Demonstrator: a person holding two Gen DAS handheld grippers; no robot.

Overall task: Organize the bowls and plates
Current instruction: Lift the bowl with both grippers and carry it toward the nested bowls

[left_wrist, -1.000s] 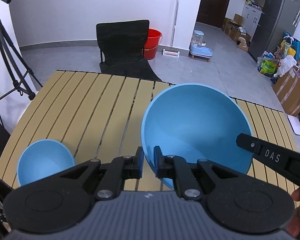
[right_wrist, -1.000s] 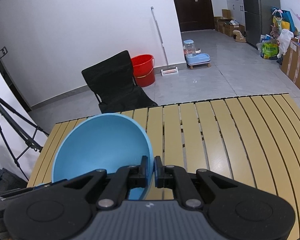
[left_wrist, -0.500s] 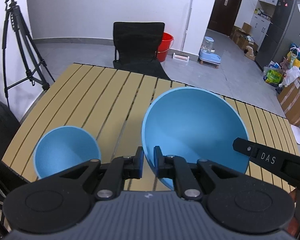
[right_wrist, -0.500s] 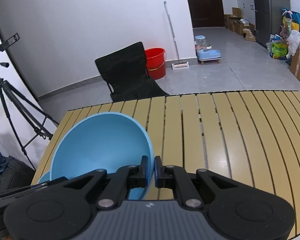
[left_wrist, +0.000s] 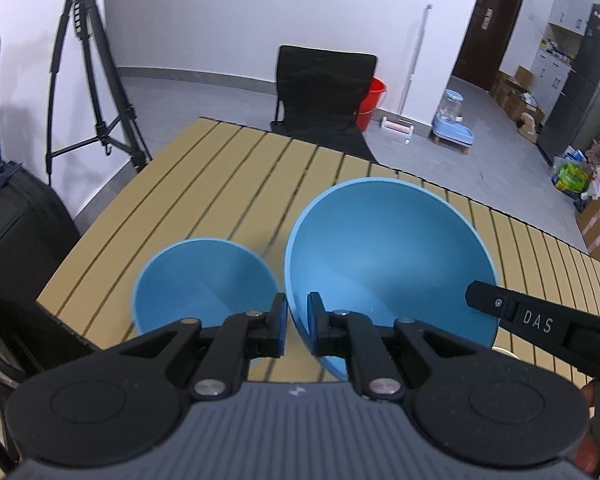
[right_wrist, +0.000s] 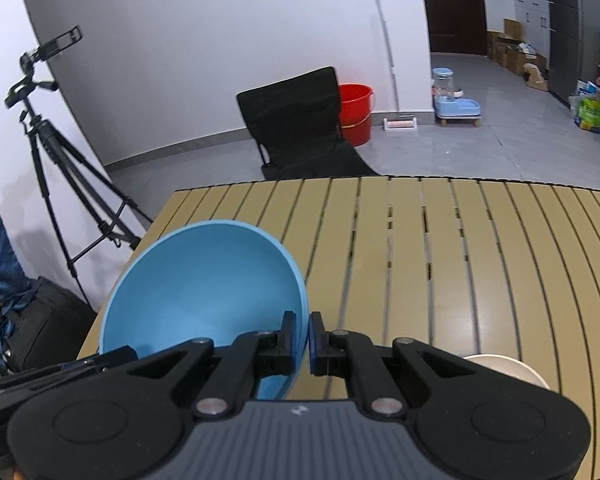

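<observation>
1. The large blue bowl (left_wrist: 388, 256) is held above the slatted yellow table (left_wrist: 228, 184), tilted so its hollow faces the cameras.
2. The left tongs (left_wrist: 297, 320) are clenched on the bowl's near left rim, one pad inside the wall and one outside.
3. The right tongs (right_wrist: 303, 336) are clamped on the opposite rim of the same bowl (right_wrist: 204, 288), the wall pinched between the pads.
4. In the left wrist view, an arm of the right tongs, marked "DAS", reaches in at the bowl's right edge.
5. A small blue bowl (left_wrist: 204, 280) sits upright on the table near its left corner, just beside the large bowl and partly hidden by the left tongs.
6. A cream-coloured dish (right_wrist: 504, 368) shows at the table's near edge in the right wrist view, mostly covered by the tongs' body.
7. Beyond the table stand a black folding chair (left_wrist: 324, 92), a red bucket (right_wrist: 354, 112) and a tripod (left_wrist: 88, 80) against the white wall.
</observation>
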